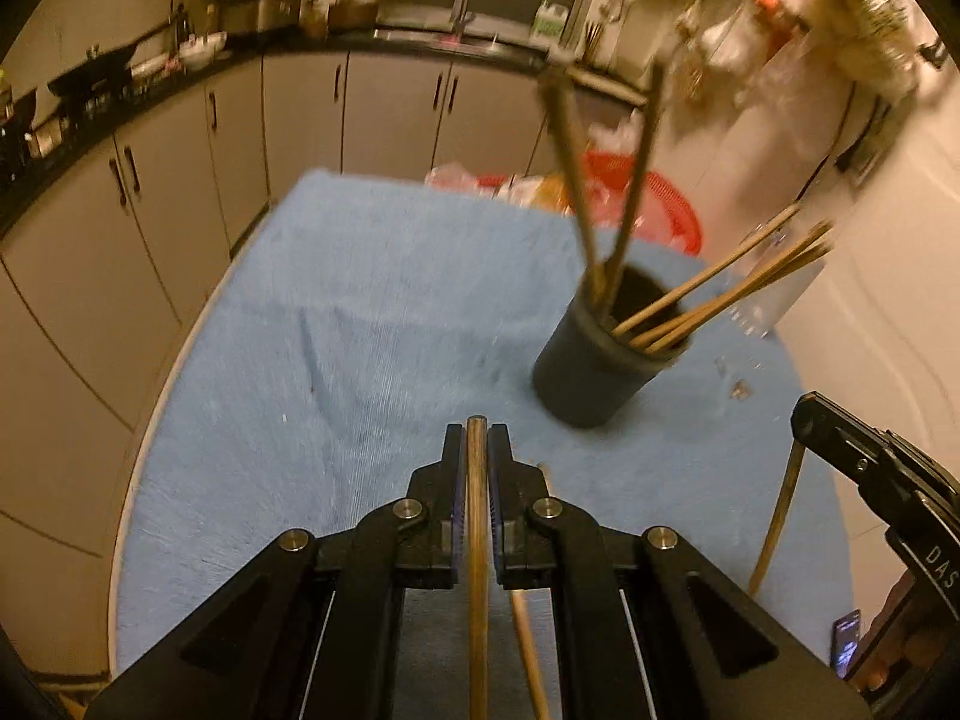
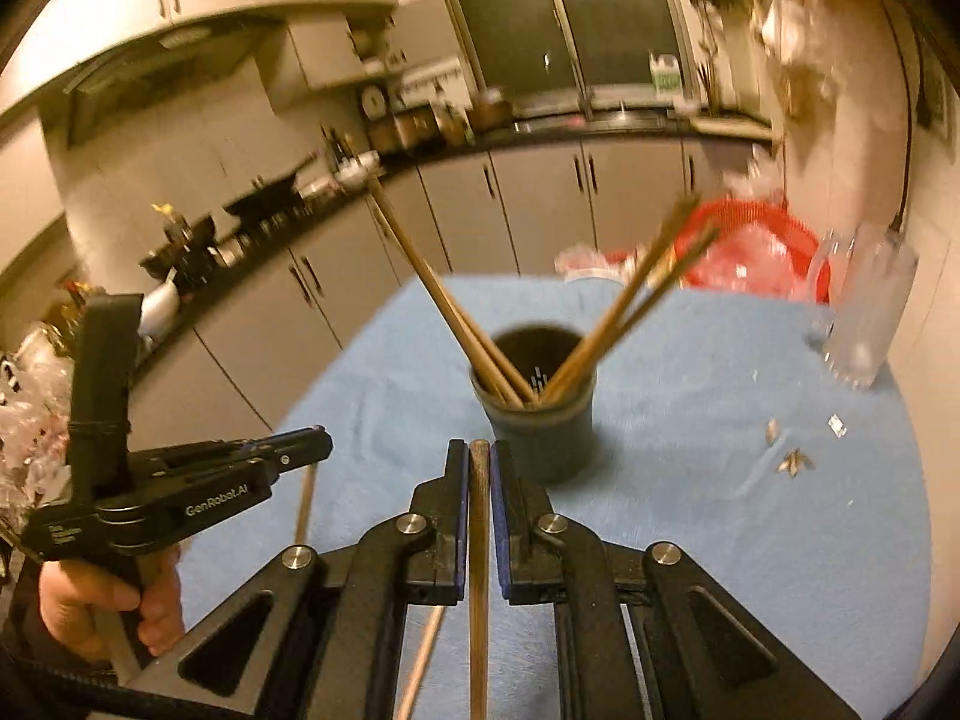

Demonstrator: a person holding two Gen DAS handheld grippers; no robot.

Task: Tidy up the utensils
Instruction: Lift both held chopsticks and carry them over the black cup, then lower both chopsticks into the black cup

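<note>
A dark round holder cup [image 1: 591,375] stands on the blue cloth with several wooden chopsticks [image 1: 720,294] leaning out of it; it also shows in the right wrist view [image 2: 540,420]. My left gripper [image 1: 477,438] is shut on a wooden chopstick [image 1: 478,540] that hangs down between the jaws, short of the cup and to its left. My right gripper [image 2: 478,456] is shut on another chopstick [image 2: 478,570], just in front of the cup. The right gripper shows at the left view's right edge [image 1: 840,438]. The left gripper shows at the right view's left [image 2: 300,441].
A blue cloth [image 1: 360,330] covers the round table. A red basket [image 2: 750,246] with plastic bags sits at the far edge. A clear glass [image 2: 864,312] stands at the right, with small scraps [image 2: 792,459] near it. Kitchen cabinets [image 1: 180,138] run behind and left.
</note>
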